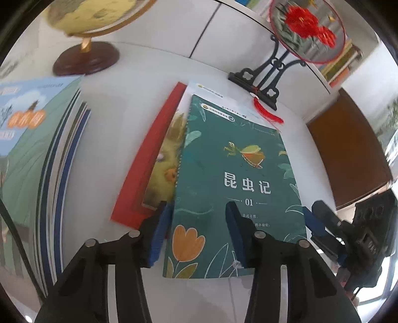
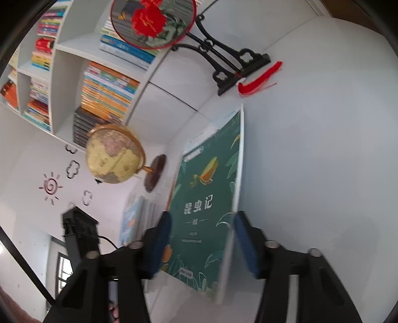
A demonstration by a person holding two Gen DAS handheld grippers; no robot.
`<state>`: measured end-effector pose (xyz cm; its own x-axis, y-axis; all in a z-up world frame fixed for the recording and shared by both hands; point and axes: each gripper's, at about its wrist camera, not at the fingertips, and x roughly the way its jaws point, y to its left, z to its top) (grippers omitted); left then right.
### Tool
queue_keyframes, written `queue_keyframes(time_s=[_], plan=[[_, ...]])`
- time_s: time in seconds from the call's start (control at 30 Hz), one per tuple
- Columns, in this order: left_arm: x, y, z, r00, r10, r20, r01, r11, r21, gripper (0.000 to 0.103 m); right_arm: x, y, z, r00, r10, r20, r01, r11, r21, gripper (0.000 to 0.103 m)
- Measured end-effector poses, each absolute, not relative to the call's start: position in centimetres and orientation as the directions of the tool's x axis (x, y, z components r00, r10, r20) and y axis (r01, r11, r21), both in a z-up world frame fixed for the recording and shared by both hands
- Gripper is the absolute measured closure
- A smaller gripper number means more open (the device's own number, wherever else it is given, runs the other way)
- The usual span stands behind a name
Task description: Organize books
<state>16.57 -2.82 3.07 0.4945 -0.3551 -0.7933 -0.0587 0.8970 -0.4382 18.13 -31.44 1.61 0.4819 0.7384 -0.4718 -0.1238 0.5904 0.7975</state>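
A green book [image 1: 233,174] with a frog and white title lies on top of a red book [image 1: 149,159] and a yellow-covered one [image 1: 169,159] on the white table [image 1: 119,139]. My left gripper [image 1: 196,206] straddles its left edge. One blue pad sits beside that edge and the other over the cover, with a wide gap between them. My right gripper [image 2: 202,216] straddles the green book [image 2: 209,188] at its right edge, jaws apart, and it also shows as the right gripper [image 1: 314,211] in the left wrist view. Neither pair of pads visibly pinches the book.
A leaning stack of books [image 1: 37,149] stands at the left. At the table's back are a globe [image 1: 84,20] and a round fan ornament [image 1: 306,32] on a black stand [image 1: 261,82] with a red tassel [image 1: 268,114]. A bookshelf [image 2: 104,94] rises behind.
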Motion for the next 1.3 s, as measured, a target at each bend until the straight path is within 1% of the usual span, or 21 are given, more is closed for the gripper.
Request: queue_keyframes(time_s=[0.03, 0.13, 0.23, 0.3, 0.47, 0.8, 0.87, 1.03, 1.13, 1.3], plan=[[16.4, -2.7, 3.1, 0.494, -0.363, -0.790, -0.061, 0.892, -0.448, 0.061, 17.9, -31.4, 1.8, 0.485, 0.736, -0.472, -0.132, 0.595, 0.793, 0.065], [15.8, -2.9, 3.3, 0.496, -0.358, -0.791, -0.049, 0.898, -0.437, 0.061, 17.2, -31.0, 2.4, 0.484, 0.715, -0.505, -0.154, 0.638, 0.755, 0.068], [15.4, -3.2, 3.1, 0.483, -0.345, -0.805, -0.048, 0.907, -0.418, 0.061, 16.9, -30.3, 2.4, 0.473, 0.669, -0.573, -0.157, 0.704, 0.693, 0.068], [15.1, -3.1, 3.0, 0.482, -0.352, -0.802, -0.055, 0.902, -0.429, 0.061, 16.8, -30.4, 2.1, 0.469, 0.659, -0.587, -0.146, 0.714, 0.685, 0.068], [14.3, -2.9, 2.9, 0.473, -0.346, -0.810, -0.066, 0.903, -0.425, 0.061, 16.6, -30.9, 1.5, 0.466, 0.673, -0.574, -0.122, 0.692, 0.712, 0.068], [13.5, -2.0, 2.3, 0.447, -0.338, -0.828, -0.111, 0.898, -0.427, 0.061, 16.4, -30.0, 0.3, 0.415, 0.692, -0.591, -0.104, 0.681, 0.725, 0.068], [13.2, -2.0, 2.2, 0.452, -0.338, -0.826, -0.111, 0.897, -0.428, 0.058, 16.4, -30.1, 0.0, 0.406, 0.699, -0.589, -0.092, 0.672, 0.734, 0.069], [13.2, -2.4, 2.2, 0.451, -0.337, -0.827, -0.101, 0.901, -0.422, 0.056, 16.3, -30.5, -0.7, 0.402, 0.717, -0.570, -0.058, 0.641, 0.766, 0.068], [13.1, -2.4, 2.2, 0.450, -0.345, -0.824, -0.093, 0.899, -0.427, 0.056, 16.2, -30.4, -0.7, 0.406, 0.716, -0.567, -0.060, 0.640, 0.766, 0.067], [12.5, -2.6, 3.5, 0.487, -0.372, -0.791, -0.055, 0.890, -0.452, 0.056, 15.7, -30.1, 0.4, 0.432, 0.700, -0.568, -0.109, 0.666, 0.738, 0.067]])
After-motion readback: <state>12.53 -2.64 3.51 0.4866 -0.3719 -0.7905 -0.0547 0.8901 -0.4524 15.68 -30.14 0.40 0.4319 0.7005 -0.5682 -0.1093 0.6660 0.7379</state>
